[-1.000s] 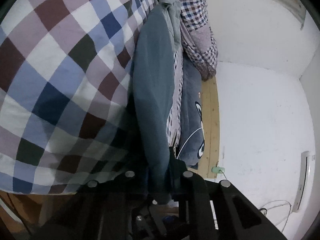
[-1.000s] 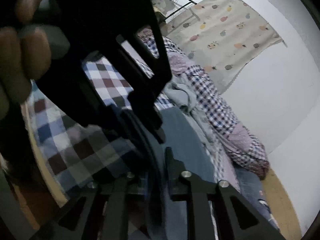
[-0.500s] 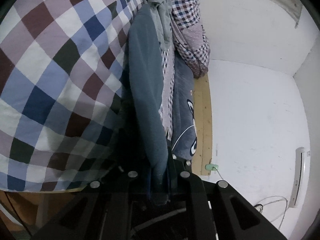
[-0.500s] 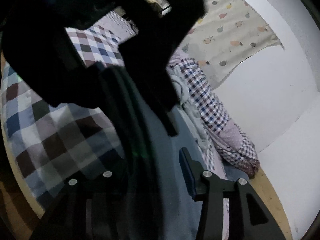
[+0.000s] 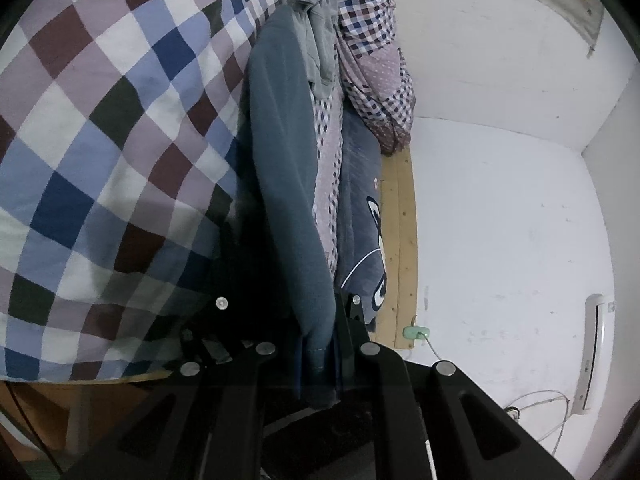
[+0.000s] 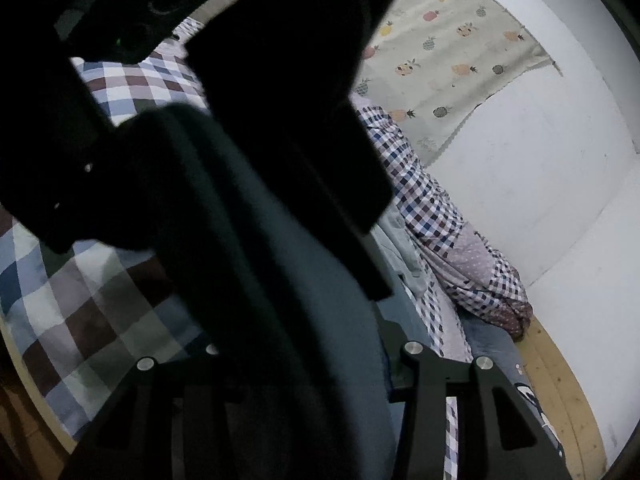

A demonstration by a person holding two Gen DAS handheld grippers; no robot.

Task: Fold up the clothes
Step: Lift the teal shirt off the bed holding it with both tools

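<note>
Left gripper (image 5: 316, 364): clamped on your teal garment (image 5: 288, 184), which hangs lifted over the checked bedspread (image 5: 100, 140). Right gripper (image 6: 304, 364): fingers apart around that cloth, grip unclear. Fold apparently under way, unfinished; grey garment (image 5: 316, 40) untouched.

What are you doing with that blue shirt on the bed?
A person is folding clothes with two hand-held claws. The left claw is shut on the edge of a teal garment, which stretches away over the checkered bedspread. The right claw has the same garment draped between its fingers, which stand apart. A grey garment lies crumpled further back on the bed.
</note>
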